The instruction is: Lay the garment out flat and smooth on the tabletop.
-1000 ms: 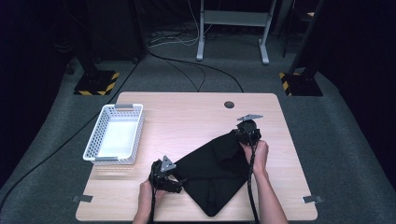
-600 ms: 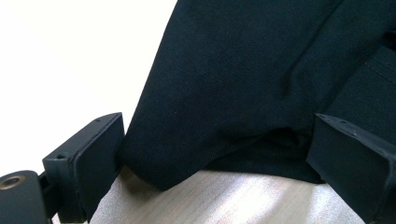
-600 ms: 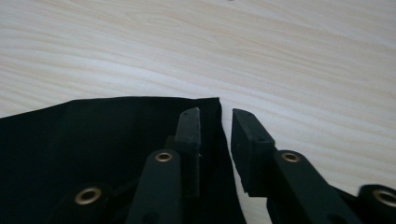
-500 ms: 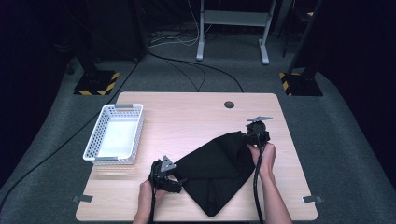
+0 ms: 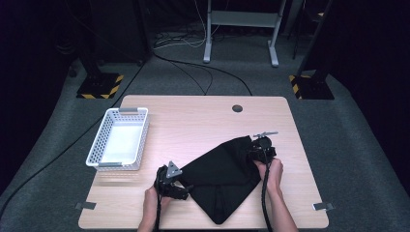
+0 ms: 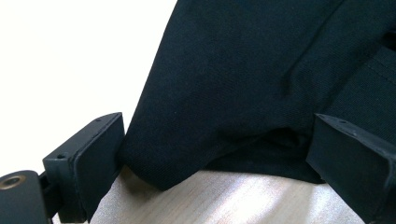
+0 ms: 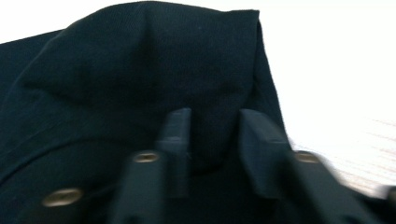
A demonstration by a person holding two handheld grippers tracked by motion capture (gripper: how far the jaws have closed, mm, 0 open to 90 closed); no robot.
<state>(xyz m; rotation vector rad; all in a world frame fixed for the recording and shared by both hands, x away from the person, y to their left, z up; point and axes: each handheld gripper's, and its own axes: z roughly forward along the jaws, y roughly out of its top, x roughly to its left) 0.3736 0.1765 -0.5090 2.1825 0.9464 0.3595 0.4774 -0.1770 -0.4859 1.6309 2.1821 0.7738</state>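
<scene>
To the right of the white basket [image 5: 119,140], the black cloth [image 5: 220,176] lies on the desk [image 5: 193,118]; the left hand-held gripper [image 5: 186,191] is spread around one corner, the right hand-held gripper [image 5: 255,151] has just been opening with a fold between its jaws, so folding looks underway and next needs a firm pinch.

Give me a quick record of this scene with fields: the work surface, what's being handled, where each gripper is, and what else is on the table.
surface: light wooden table
handled item: black folded cloth garment, lying flat
left gripper: jaws wide open around the cloth's near-left corner
right gripper: jaws narrowly apart, a cloth fold between them, at the far-right corner
other item: white perforated plastic basket, left side, apart from the cloth
</scene>
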